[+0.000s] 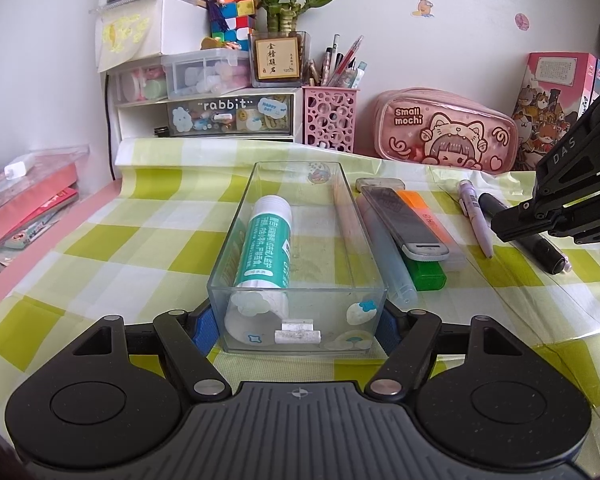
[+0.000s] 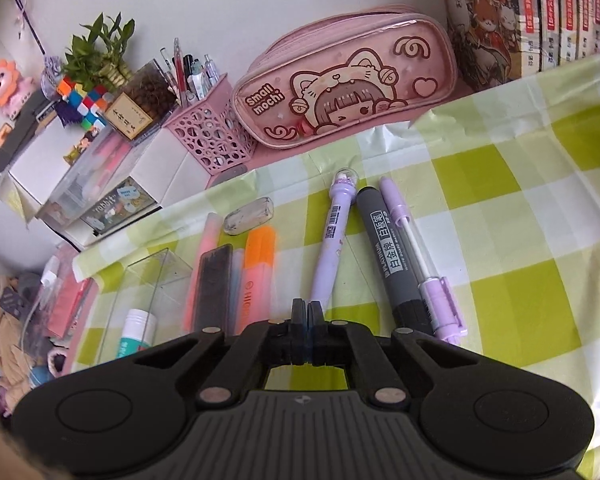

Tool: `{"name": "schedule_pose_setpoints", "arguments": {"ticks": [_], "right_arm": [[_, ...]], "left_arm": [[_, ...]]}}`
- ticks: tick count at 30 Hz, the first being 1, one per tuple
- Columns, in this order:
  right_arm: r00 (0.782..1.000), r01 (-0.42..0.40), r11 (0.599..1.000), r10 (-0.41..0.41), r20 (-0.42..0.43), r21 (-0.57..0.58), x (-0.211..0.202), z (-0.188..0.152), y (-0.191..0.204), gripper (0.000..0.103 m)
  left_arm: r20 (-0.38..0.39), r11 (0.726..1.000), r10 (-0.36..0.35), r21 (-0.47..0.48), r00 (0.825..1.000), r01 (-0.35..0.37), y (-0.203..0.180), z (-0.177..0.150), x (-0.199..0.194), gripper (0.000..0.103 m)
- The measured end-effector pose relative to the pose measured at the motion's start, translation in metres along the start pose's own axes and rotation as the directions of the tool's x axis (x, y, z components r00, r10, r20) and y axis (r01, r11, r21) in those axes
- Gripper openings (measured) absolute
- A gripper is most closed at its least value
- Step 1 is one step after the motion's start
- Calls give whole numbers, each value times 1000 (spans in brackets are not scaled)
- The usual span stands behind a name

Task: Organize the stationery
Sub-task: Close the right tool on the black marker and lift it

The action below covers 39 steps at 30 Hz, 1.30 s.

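Your left gripper (image 1: 298, 330) is clamping the near end of the clear tray (image 1: 296, 280), blue pads (image 1: 204, 330) pressing on both side walls. The tray is sitting on the green checked cloth (image 1: 120, 248). A glue stick (image 1: 266, 248) is lying inside along the left wall, and a thin wooden stick, probably a pencil (image 1: 346, 216), is lying along the right wall.

Your right gripper (image 2: 308, 312) is sitting with fingers pressed together and nothing between them, hovering just over the cloth near the lower end of the purple pen (image 2: 332, 240). From the left wrist view you're seeing that same gripper (image 1: 512, 226) above the black marker (image 1: 540, 248).

Just right of the tray, a loose pile is waiting: a translucent grey pen (image 1: 388, 264), a dark flat case (image 1: 408, 224) lying on top of an orange highlighter (image 1: 420, 208), a green piece (image 1: 428, 276) and a grey eraser (image 1: 380, 184). Further right, in the right wrist view, the grey marker (image 2: 384, 256) and a clear-barrel purple pen (image 2: 424, 256) are lying side by side, touching.

At the back, a pink pencil case (image 1: 444, 132) and pink pen holder (image 1: 328, 120) are standing against the wall, with drawer boxes (image 1: 208, 116) to the left.
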State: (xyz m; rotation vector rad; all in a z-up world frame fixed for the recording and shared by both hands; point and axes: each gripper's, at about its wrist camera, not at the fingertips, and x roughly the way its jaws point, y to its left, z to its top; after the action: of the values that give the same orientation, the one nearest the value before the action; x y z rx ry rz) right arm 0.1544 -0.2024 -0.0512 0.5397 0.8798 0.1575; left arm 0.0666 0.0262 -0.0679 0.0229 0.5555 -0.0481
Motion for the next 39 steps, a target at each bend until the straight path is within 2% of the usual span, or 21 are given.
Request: {"name": "schedule_pose_setpoints", "arguments": {"ticks": [4,15,23,29,33,36,38,39], "right_arm": [[997,-80,995,79,27,60,-12,-6,4,0],[977,-214,976,215,-16,29,-8,-25,45,0],[971,-234,970,230,-68,-59,8,-32,77,0],[973,-221,969,210,-98,-111,20,-33,93,0],[976,-215,968,207,-70,-132,16,-27,97,0],[996,-61,976,72,43,-209,4,-15,87,0],[999,-5,979,15,46,-206,4,-4,69,1],[999,27,979,-17,48,-202,3,3,56,10]], "left_arm": [[0,1000,0,0,1000,0,0,0,0,72],[0,1000,0,0,1000,0,0,0,0,72],[0,1000,0,0,1000,0,0,0,0,72],[1,1000,-2,2,1000,2,0,0,0,72],[0,1000,-4,2,1000,4,1,0,1,72],[0,1000,-5,3,1000,5,1,1,1,72],[0,1000,-5,2,1000,5,1,1,1,72],[0,1000,-6,2,1000,6,1,1,1,72]]}}
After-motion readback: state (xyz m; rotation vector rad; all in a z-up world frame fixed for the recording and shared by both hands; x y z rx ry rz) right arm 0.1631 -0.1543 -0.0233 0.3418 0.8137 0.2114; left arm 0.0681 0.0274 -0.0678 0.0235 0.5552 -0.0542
